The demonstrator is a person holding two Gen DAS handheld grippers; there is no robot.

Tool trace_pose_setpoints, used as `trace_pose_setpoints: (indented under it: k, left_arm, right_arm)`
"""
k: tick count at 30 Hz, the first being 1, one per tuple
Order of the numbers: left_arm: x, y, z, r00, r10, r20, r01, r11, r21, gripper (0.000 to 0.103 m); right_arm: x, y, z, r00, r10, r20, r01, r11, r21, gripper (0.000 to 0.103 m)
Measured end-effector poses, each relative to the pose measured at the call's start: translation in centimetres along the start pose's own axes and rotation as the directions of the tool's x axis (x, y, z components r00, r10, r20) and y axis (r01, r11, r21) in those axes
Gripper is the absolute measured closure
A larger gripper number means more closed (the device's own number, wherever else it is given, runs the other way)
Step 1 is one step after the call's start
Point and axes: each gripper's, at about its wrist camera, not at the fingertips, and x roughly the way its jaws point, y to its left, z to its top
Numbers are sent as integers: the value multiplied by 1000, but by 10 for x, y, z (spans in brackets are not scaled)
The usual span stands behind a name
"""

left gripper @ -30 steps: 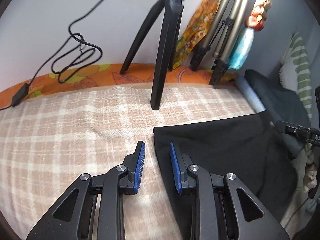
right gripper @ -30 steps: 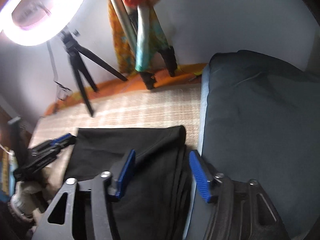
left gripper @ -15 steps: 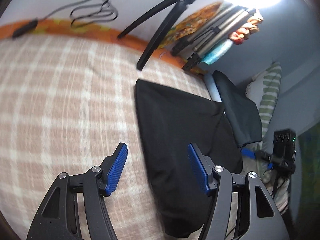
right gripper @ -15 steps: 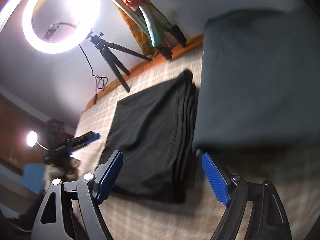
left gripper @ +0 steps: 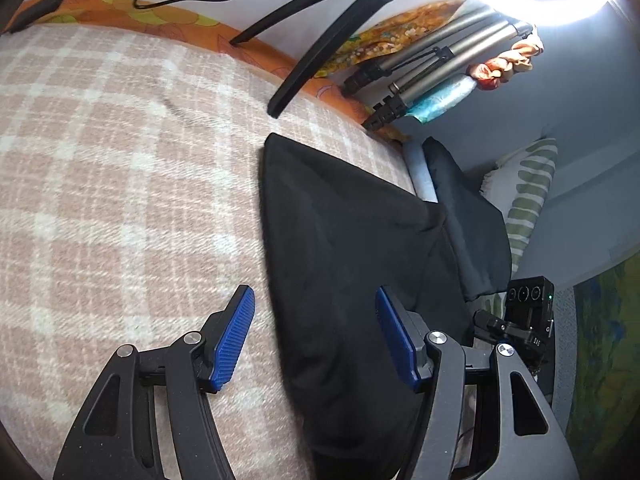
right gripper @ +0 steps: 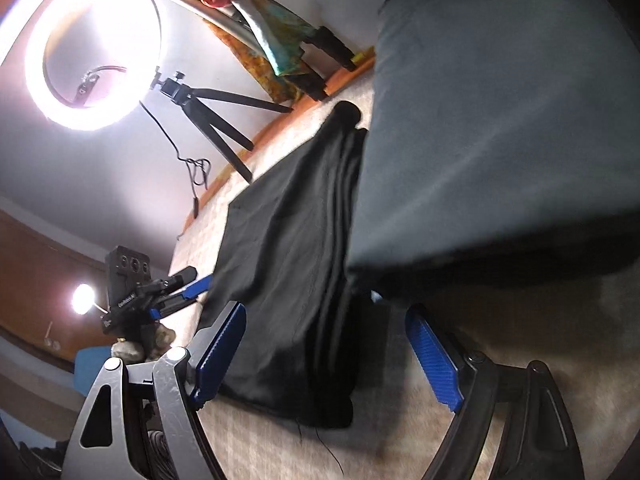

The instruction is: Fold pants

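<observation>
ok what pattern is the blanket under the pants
Beige and white plaid blanket, clearest in the left wrist view.

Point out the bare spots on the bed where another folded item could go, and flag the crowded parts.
The widest bare stretch is the checked blanket left of the folded black pants, bounded at the back by the tripod leg and orange sheet edge. A smaller strip lies in front of the pants, by the right claw. The pants' right side is crowded by the dark cushion.

I see a checked blanket over most of the left wrist picture. A black tripod stands at the top. At the upper left of the right wrist picture, a ring light glows. A dark cushion fills the upper right.
</observation>
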Motion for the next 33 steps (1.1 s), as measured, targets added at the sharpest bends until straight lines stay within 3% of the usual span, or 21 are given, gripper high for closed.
trace_pose_setpoints:
  k: [8,11,13,14,15,16,21,33]
  left_arm:
    - [15,4,10,995,-92,31,93,995,-37,41]
    - [20,0,14,995,-88,43,89,995,-40,44]
    - [26,-3,17,996,-78,47,79,996,-36,57]
    - [28,-2,17,996,-73,44,74,996,-41,76]
    - [32,-1,17,997,-66,37,68,997,-48,93]
    - [35,1,17,998,-59,39,61,997,-52,95]
    - [28,-5,13,995,-47,92,48,999,-9,96]
    - [-14,-64,23,977,-68,202,33,985,172,100]
  right_arm:
    - [9,2,-1,997,79,25,-79,997,8,18]
    - [19,14,-4,999,51,20,-50,998,-30,32]
    - [23,21,-6,1000,11,17,-10,998,-55,53]
    - [24,21,-7,1000,-5,11,6,999,-53,67]
    - [23,22,-8,1000,-15,12,15,999,-52,71]
    - [21,22,-10,1000,-23,17,24,998,-54,73]
    - [7,38,-13,996,-75,42,79,992,-102,88]
    - [-26,93,-7,985,-137,105,161,950,-268,90]
